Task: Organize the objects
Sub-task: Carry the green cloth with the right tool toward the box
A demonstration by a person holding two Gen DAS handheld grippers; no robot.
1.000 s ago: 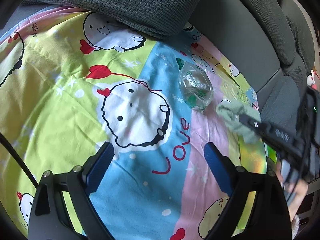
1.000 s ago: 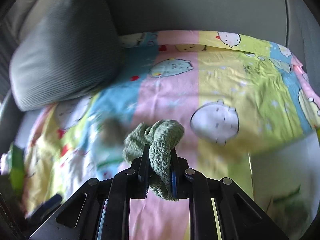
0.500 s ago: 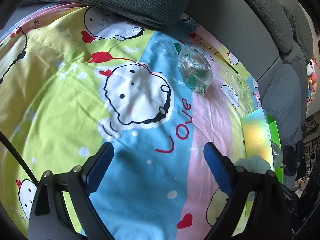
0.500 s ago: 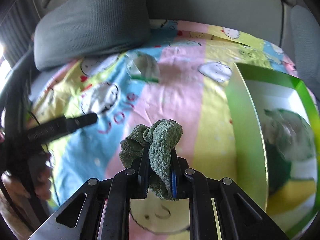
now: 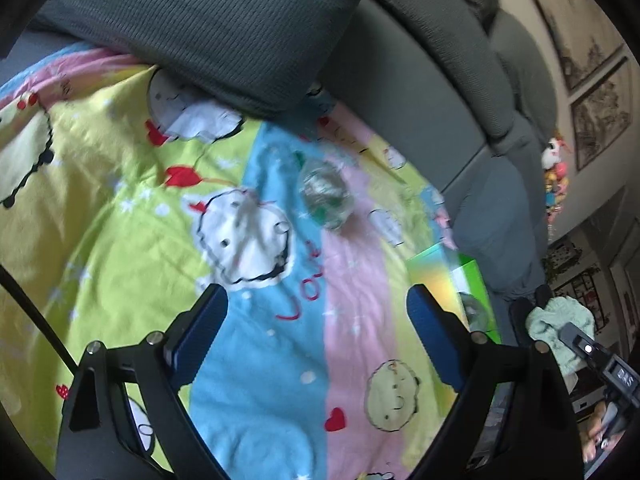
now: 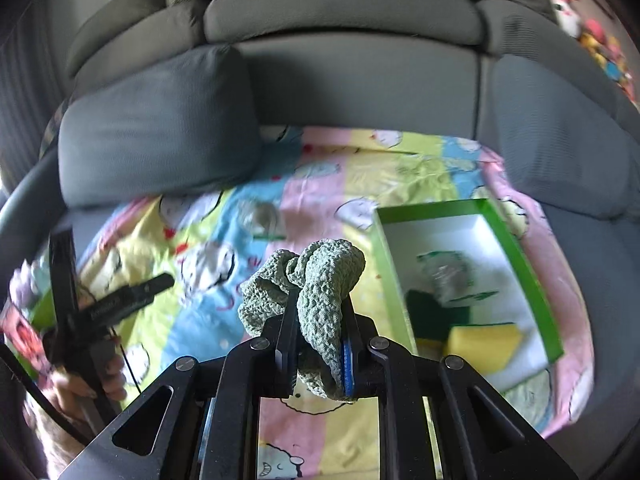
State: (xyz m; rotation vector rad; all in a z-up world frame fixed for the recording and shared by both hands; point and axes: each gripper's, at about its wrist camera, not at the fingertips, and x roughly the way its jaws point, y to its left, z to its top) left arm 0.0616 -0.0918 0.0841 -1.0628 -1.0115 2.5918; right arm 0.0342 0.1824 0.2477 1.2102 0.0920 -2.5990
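Note:
My right gripper (image 6: pixel 318 320) is shut on a crumpled green cloth (image 6: pixel 316 276), held in the air above the blanket. To its right lies a green-rimmed box (image 6: pixel 516 252) holding a yellow sponge (image 6: pixel 482 346), a dark green pad (image 6: pixel 430 312) and a clear plastic bag (image 6: pixel 444 276). Another clear plastic bag (image 5: pixel 326 196) with green print lies on the blanket ahead of my left gripper (image 5: pixel 316 308), which is open and holds nothing. The left wrist view also catches the green cloth (image 5: pixel 560 328) at the far right, beyond the box (image 5: pixel 476 284).
A colourful cartoon blanket (image 5: pixel 256 360) covers the grey sofa seat (image 6: pixel 572 240). A grey cushion (image 5: pixel 208 24) rests on its far edge against the backrest (image 6: pixel 360 84). Framed pictures (image 5: pixel 600 112) and toys (image 5: pixel 554 176) stand behind the sofa's right end.
My right gripper has risen and swung toward the green box with the cloth still clamped. The left gripper lifted and tilted up, still open; the bag on the blanket stayed put.

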